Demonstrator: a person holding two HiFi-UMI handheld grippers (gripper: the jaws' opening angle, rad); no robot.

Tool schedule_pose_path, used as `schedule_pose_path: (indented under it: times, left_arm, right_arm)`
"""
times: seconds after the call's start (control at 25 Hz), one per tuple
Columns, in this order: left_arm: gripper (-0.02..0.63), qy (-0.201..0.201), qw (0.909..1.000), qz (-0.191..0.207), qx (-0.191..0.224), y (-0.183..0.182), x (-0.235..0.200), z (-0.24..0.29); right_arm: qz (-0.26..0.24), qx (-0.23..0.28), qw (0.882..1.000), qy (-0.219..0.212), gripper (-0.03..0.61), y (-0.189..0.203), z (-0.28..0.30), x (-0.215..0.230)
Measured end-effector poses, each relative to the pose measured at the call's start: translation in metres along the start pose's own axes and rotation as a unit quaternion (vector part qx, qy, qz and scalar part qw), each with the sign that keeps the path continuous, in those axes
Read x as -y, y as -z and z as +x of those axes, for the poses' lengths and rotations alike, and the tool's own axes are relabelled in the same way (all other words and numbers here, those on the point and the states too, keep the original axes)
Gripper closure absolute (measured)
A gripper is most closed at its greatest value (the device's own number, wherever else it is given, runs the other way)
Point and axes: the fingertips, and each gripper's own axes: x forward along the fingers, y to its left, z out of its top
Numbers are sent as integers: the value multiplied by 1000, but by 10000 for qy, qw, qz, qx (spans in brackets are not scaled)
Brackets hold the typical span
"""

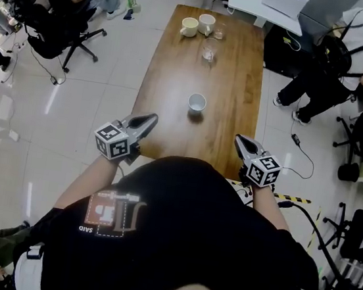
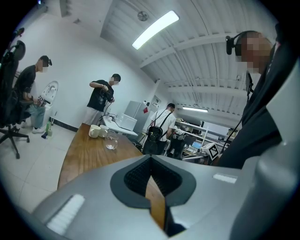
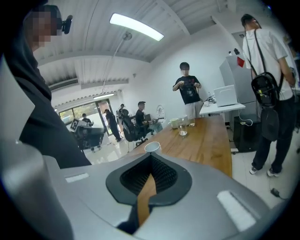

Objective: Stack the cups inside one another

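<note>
A small white cup (image 1: pixel 197 102) stands alone in the middle of the long wooden table (image 1: pixel 166 112). At the far end sit two cream cups (image 1: pixel 190 27) (image 1: pixel 206 23), a clear glass (image 1: pixel 209 50) and a smaller glass (image 1: pixel 219 31). My left gripper (image 1: pixel 149 118) hovers over the table's near left corner, shut and empty. My right gripper (image 1: pixel 240 141) is at the near right edge, shut with nothing in it. The white cup (image 3: pixel 152 146) shows just over the right jaws; the far cups (image 2: pixel 95 131) and glass (image 2: pixel 111 142) appear in the left gripper view.
People sit and stand around the room: one on an office chair (image 1: pixel 63 39) at the far left, one (image 1: pixel 341 69) at the right of the table. A white desk (image 1: pixel 266 3) stands beyond the table's far end. Cables (image 1: pixel 299 156) lie on the floor at the right.
</note>
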Motion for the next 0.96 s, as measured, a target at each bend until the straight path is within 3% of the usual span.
schedule_pose_path:
  times: [0.16,0.96]
  left_arm:
    - [612,-11,10000,-13,-8,2,1,-1]
    - [612,-23,10000,18,6,-2,0,-3]
  right_arm:
    - [-356,-355,9987,-92,566,15,4,-10]
    - [-622,-390,9971,-185,566,8,5,-17]
